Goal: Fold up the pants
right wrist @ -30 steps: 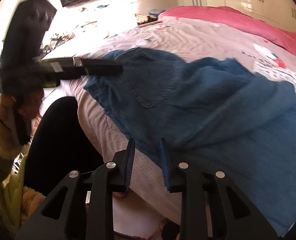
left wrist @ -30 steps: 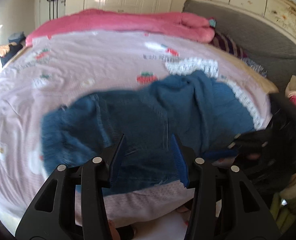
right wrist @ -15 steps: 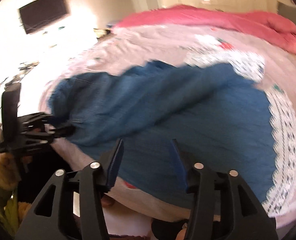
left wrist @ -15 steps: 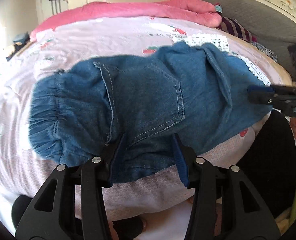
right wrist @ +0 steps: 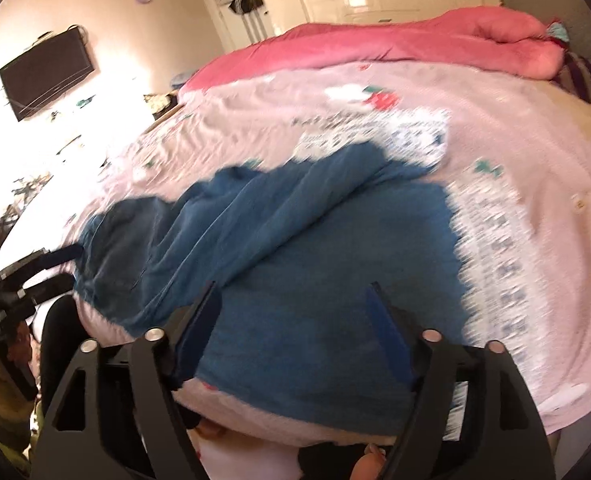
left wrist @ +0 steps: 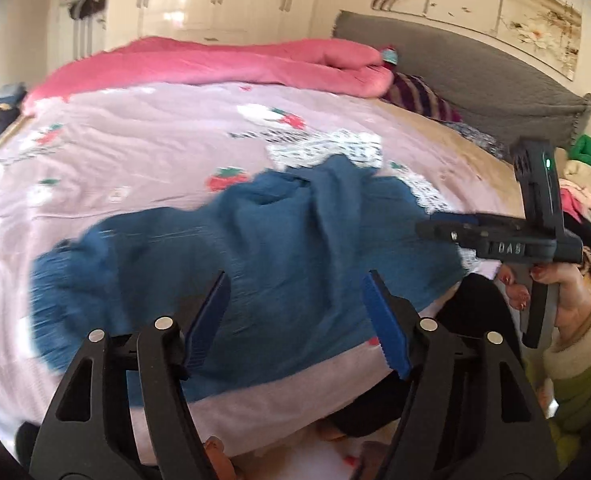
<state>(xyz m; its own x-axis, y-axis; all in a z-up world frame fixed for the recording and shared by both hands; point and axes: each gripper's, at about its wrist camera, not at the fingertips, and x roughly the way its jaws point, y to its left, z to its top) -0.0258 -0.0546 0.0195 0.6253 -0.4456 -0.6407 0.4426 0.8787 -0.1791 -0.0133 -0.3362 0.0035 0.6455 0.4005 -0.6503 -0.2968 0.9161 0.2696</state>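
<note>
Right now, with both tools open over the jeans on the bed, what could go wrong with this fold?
1. The blue pants lie rumpled, a raised ridge of cloth across them, so creases may get folded in.
2. The left tool and right tool are opening with no cloth pinched; the cloth may slump.
3. The pants lie near the pink bedspread edge and could slip off.
</note>
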